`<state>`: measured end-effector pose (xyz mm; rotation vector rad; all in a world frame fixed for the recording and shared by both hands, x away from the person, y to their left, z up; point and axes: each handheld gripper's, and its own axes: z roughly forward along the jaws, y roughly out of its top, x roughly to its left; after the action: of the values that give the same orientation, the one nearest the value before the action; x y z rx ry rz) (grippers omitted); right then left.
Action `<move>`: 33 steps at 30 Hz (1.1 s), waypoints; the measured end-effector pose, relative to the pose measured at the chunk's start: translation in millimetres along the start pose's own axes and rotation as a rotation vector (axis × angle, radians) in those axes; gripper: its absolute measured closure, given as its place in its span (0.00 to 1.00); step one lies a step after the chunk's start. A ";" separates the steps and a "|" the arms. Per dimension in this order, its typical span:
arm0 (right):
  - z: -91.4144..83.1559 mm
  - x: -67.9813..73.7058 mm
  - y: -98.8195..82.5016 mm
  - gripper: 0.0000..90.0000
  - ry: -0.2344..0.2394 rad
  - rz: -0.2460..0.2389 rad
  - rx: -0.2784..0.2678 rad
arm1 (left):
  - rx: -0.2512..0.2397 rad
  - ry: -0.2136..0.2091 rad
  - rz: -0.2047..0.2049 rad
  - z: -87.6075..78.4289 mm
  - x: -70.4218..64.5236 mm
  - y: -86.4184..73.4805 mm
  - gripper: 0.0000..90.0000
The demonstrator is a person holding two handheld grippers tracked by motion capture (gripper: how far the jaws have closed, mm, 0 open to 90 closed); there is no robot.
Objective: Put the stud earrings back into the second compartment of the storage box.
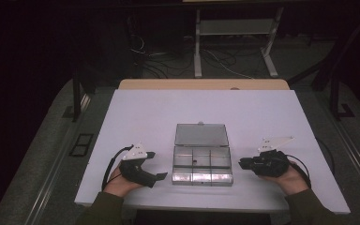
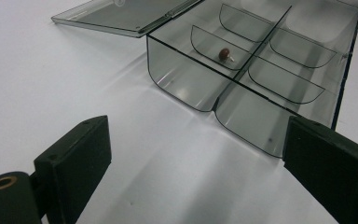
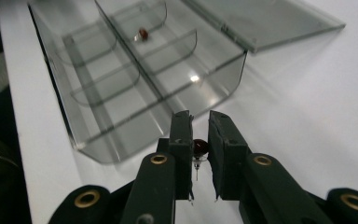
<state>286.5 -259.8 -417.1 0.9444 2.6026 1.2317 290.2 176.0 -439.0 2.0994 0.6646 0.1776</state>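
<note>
Red-bead pin sits clenched between the right gripper jaws; left gripper jaws released.

- A clear compartment box sits on the white table, its lid lying open and flat behind it.
- A small dark thing lies in one compartment of the back row.
- The left tool rests just beside the box's left side.
- The right tool lies close to the box's right side; its jaw gap is too small to read.
- Cables lie on the floor beyond the table.
</note>
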 end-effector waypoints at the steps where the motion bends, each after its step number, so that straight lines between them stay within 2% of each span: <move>1: -1.1 -0.1 2.5 0.87 0.003 0.003 -0.009 | 0.000 0.001 0.001 -0.2 0.1 0.0 0.08; 13: 2.4 0.1 33.2 0.87 0.041 -0.005 -0.062 | -0.014 -0.003 -0.001 -2.2 0.6 0.3 0.08; 22: 11.0 7.1 47.1 0.87 0.074 -0.027 -0.075 | -0.013 -0.001 0.004 -1.4 -1.7 2.0 0.08; 33: 29.4 13.6 59.7 0.87 0.109 -0.048 -0.057 | -0.018 -0.001 0.005 -0.7 -3.9 2.5 0.08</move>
<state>315.0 -203.9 -390.9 0.8227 2.6389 1.3741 287.6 173.4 -436.1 2.0841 0.6557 0.1848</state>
